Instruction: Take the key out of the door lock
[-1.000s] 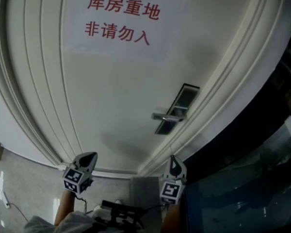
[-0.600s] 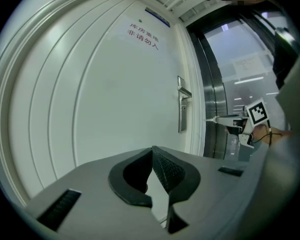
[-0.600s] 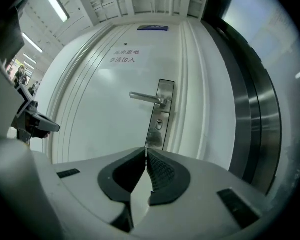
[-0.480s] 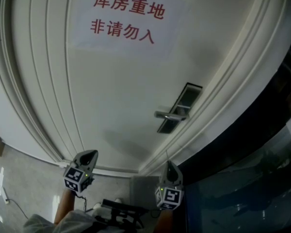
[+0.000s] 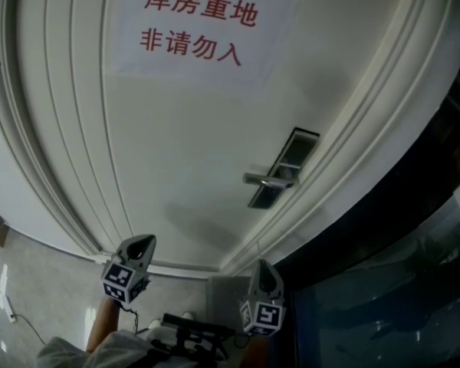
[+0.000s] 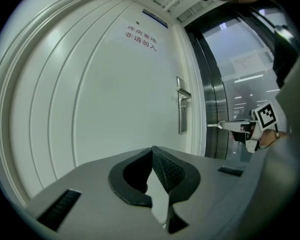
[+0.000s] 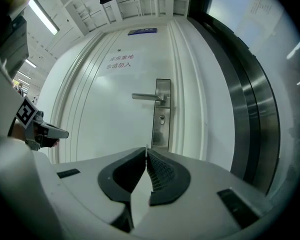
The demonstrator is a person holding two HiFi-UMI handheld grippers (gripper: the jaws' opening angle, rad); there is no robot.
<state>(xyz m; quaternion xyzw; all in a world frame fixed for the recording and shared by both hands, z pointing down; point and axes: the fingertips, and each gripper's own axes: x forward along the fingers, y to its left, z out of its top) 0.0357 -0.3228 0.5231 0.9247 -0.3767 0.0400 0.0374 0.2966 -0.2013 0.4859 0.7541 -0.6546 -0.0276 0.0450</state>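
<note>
The right gripper has its jaws pressed together on a small thin metal key. Most of the key is buried between them, and only a sliver pokes past the tips, well apart from the door. The left gripper has its jaws together at the tips with nothing between. The brushed steel lock plate sits by the right edge of the white panelled door. High on the door, a white paper notice reads 库房重地 / 非请勿入 in red. The small blue plate above it is too small to read.
</note>
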